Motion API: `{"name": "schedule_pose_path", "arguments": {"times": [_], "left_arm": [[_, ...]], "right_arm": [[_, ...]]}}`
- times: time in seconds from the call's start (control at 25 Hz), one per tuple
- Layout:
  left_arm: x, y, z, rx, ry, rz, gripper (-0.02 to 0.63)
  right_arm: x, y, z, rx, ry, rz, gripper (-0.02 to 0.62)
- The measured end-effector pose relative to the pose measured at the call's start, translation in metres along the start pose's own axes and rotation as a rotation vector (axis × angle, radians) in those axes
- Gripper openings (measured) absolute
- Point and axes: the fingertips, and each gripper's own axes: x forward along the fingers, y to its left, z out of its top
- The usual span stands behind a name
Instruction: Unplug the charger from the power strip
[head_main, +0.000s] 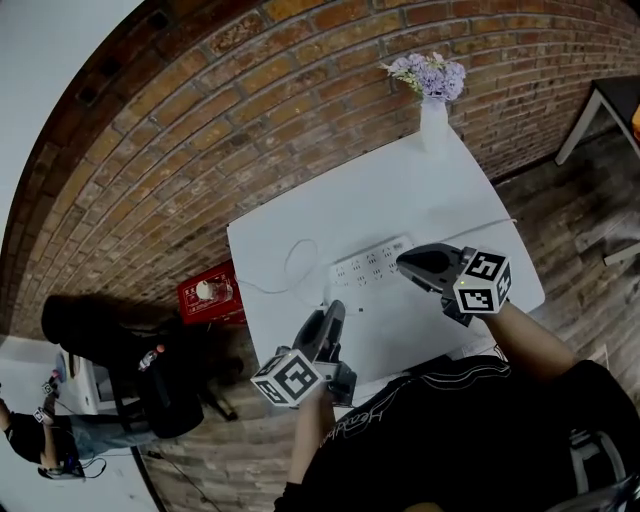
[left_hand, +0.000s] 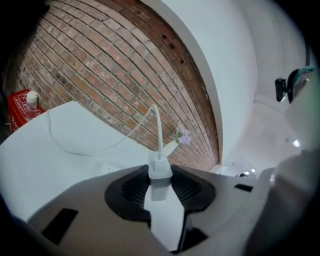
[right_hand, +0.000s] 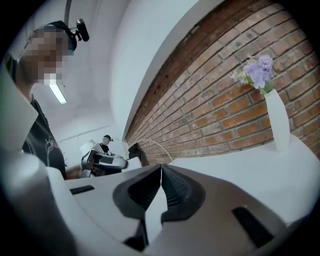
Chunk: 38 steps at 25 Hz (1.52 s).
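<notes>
In the left gripper view my left gripper (left_hand: 160, 176) is shut on a small white charger (left_hand: 160, 169), held off the table. Its white cable (left_hand: 157, 125) rises from the charger and loops over the white table (left_hand: 45, 150). In the head view the left gripper (head_main: 334, 312) is near the table's front edge, and the charger is hidden between its jaws. The white power strip (head_main: 372, 265) lies mid-table with the cable (head_main: 292, 262) curled to its left. My right gripper (head_main: 404, 262) hovers at the strip's right end. It is shut with nothing between its pads (right_hand: 161, 175).
A white vase with purple flowers (head_main: 434, 118) stands at the table's far edge by the brick wall, also in the right gripper view as the vase (right_hand: 277, 120). A red crate (head_main: 210, 293) and dark equipment (head_main: 150, 370) sit on the floor to the left. A person (right_hand: 104, 145) is in the background.
</notes>
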Motion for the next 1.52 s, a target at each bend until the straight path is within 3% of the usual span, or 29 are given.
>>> {"name": "schedule_pose_path", "arguments": {"times": [0.36,0.56,1.12,1.52], "left_arm": [[-0.078,-0.024,-0.011,0.078,0.029,-0.05,0.135],[-0.114,-0.035,-0.014,0.16,0.027,-0.065,0.135],[-0.147,-0.06,-0.007,0.305,-0.016,-0.098,0.135],[-0.14,-0.053,-0.013,0.31,0.015,-0.103,0.135]], "right_arm": [[-0.008,0.131,0.02,-0.064,-0.058,0.089,-0.003],[-0.009,0.17,0.014,-0.11,-0.069,0.073,-0.003],[-0.026,0.208,0.02,-0.126,-0.093,0.033,-0.003],[-0.022,0.201,0.002,-0.1,-0.075,0.009,-0.003]]}}
